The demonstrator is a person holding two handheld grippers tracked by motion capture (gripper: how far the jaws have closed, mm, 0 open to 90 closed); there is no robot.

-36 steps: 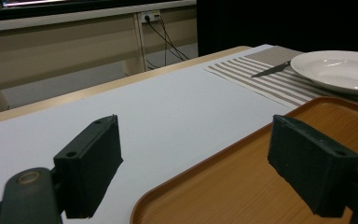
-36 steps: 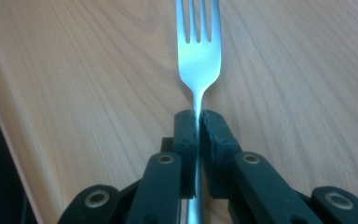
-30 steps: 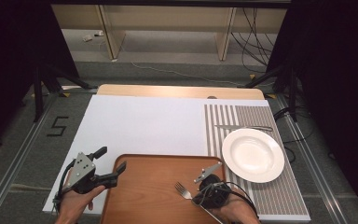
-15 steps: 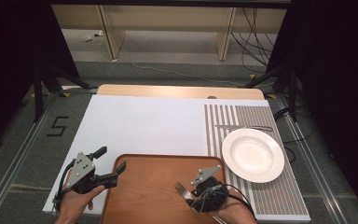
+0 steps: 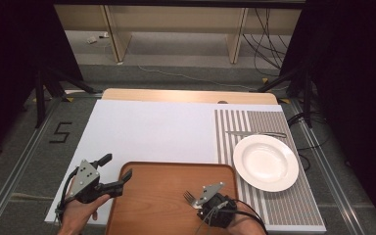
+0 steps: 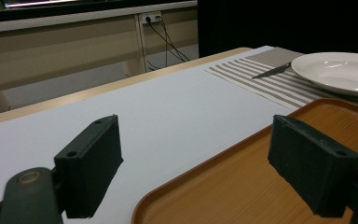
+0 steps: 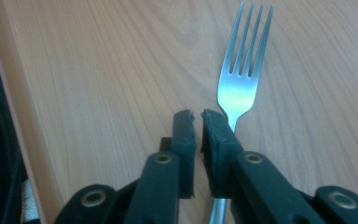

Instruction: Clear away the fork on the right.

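The fork [image 7: 242, 74] lies flat on the wooden tray [image 5: 152, 196] near the desk's front edge, and the right claw [image 7: 196, 116], almost shut and holding nothing, sits just left of its neck, so I judge the pick-up is only starting: next it must open, shift over the handle and close, while the left claw [image 6: 205, 154] waits wide open and empty.

An orange-brown wooden tray [image 5: 166, 196] with visible grain lies on a plain white sheet [image 5: 152, 132], beside a mat [image 5: 269, 161] of grey and white stripes. The plate [image 5: 265, 162] is glossy white, the fork [image 7: 242, 70] silver. Both pairs of tongs are matt black.
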